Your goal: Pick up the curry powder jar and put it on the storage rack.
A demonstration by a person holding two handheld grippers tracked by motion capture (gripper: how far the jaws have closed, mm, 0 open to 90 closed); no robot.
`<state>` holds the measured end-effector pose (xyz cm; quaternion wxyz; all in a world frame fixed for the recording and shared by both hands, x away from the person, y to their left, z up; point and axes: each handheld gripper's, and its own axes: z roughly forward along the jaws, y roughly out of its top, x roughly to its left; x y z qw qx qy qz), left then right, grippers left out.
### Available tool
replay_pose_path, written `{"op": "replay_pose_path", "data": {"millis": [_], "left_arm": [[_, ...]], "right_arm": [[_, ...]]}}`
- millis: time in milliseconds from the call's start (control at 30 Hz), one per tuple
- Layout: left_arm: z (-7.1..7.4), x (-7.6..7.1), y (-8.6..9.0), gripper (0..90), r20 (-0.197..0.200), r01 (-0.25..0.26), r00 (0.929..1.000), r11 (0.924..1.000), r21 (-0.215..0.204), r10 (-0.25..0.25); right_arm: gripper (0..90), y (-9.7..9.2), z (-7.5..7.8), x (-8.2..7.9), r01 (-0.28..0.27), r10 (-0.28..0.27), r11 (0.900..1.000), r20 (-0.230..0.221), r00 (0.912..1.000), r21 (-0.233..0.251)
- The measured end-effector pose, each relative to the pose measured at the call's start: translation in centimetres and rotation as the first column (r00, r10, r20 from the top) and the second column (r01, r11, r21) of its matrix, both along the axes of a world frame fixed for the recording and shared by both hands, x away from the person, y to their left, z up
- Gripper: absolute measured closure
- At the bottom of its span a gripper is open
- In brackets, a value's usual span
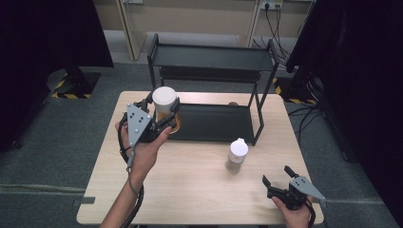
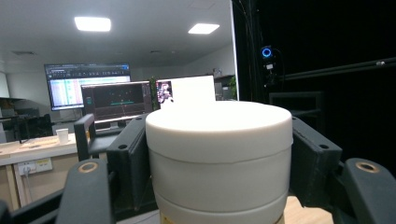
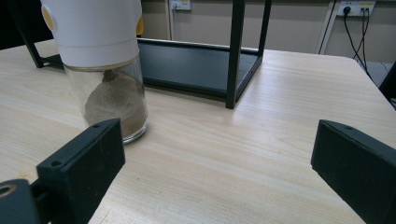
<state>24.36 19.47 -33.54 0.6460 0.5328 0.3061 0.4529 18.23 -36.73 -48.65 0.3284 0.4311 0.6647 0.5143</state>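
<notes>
My left gripper [image 1: 164, 114] is shut on a jar with a wide white lid [image 1: 164, 96] and orange contents, held up in the air at the left end of the black shelf rack [image 1: 214, 58]. In the left gripper view the white-lidded jar [image 2: 219, 158] sits clamped between both black jaws. A second jar, glass with a white cap and brownish powder [image 1: 236, 154], stands on the wooden table [image 1: 190, 185] in front of the rack. My right gripper [image 1: 278, 176] rests open near the table's front right corner; that glass jar [image 3: 105, 70] stands beyond its left jaw.
The rack's lower tray [image 1: 214, 123] lies on the table behind the glass jar, and its upright post [image 3: 235, 51] stands close to that jar. Dark curtains flank the room, with cables and wall sockets [image 3: 353, 7] at the back.
</notes>
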Motion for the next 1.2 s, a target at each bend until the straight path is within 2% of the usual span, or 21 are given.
{"op": "replay_pose_path", "data": {"millis": [600, 1200], "left_arm": [[2.9, 2.1, -0.6, 33.0, 0.026, -0.024, 0.9994, 0.9996, -0.012, 0.024], [6.1, 5.6, -1.5, 33.1, 0.042, -0.031, 0.9986, 0.9987, -0.041, 0.033]], "right_arm": [[3.2, 0.0, 0.0, 0.0, 0.0, 0.0, 1.0, 0.0, 1.0, 0.003], [3.2, -0.1, -0.1, 0.0, -0.002, 0.002, 0.9999, -0.001, 1.0, 0.013]]}}
